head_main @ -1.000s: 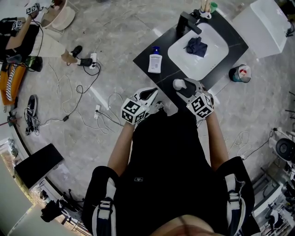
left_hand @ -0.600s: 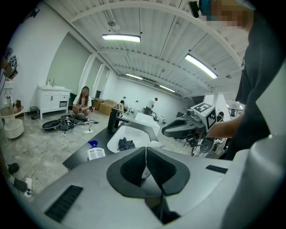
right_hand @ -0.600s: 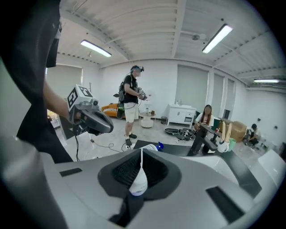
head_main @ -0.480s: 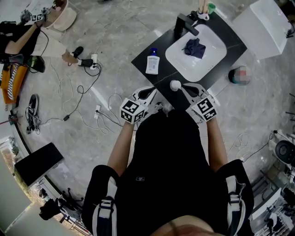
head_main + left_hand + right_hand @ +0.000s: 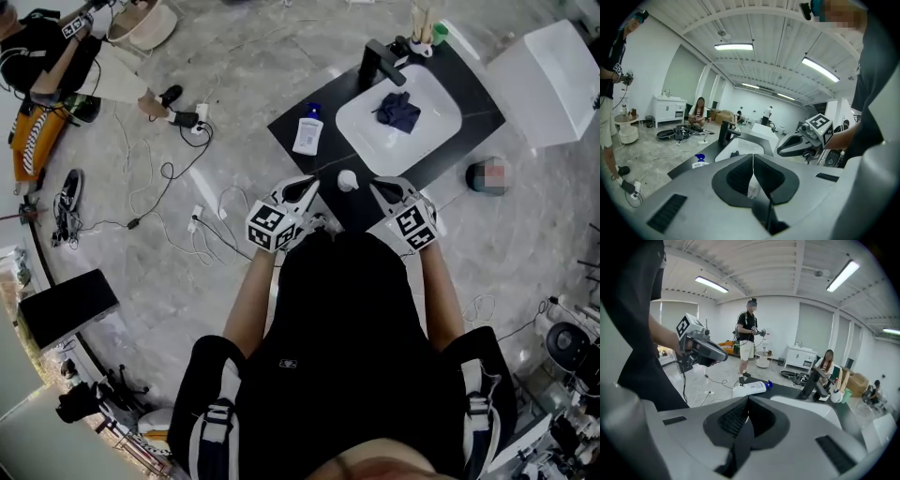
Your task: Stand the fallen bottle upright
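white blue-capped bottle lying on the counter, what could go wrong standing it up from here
1. The white bottle with the blue cap lies flat near the left edge of the black counter; a glancing touch might roll it off.
2. The left gripper and right gripper are both shut and empty; reaching in like that would push it, not grasp it.
3. A small white container stands at the front edge between them and could get knocked over.

Bright, even light from ceiling strip lights (image 5: 733, 47); gripper views bend and darken at the edges.
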Tool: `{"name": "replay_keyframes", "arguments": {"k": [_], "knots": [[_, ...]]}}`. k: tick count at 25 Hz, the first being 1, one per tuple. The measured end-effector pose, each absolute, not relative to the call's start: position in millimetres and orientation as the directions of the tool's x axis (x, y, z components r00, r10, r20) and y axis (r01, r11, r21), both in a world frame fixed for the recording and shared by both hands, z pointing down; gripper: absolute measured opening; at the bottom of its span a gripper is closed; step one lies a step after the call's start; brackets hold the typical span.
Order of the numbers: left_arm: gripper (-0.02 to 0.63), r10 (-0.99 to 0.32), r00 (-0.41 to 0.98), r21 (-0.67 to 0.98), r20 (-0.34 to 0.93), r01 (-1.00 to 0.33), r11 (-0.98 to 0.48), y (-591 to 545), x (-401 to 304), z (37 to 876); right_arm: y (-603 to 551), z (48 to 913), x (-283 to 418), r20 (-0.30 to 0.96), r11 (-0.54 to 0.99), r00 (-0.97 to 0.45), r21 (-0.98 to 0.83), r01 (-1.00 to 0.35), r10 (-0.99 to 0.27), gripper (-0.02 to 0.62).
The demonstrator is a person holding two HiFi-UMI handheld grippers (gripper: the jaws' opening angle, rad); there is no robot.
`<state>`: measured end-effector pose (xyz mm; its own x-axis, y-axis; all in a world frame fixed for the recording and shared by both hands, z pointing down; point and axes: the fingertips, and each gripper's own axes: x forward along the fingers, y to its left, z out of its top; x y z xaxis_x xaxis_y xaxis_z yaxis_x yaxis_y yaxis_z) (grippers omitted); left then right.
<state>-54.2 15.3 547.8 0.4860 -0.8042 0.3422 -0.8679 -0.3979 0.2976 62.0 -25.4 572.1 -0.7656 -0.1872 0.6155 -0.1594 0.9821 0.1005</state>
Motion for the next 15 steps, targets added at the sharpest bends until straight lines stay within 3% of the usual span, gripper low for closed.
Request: {"name": "replay_keyframes", "arguments": {"k": [7, 15], "knots": [[0.015, -0.834, 0.423, 0.276, 0.354, -0.899, -0.339, 11, -48, 545, -41, 566, 79, 0.591, 0.984, -0.787, 0.083, -0.158, -0.176, 0.06], [0.015, -0.835, 0.402, 0.269, 0.376, -0.91, -0.316, -1, -61, 555, -45, 589, 82, 0.645, 0.987, -0.747, 0.086, -0.139, -0.161, 0.06]]}}
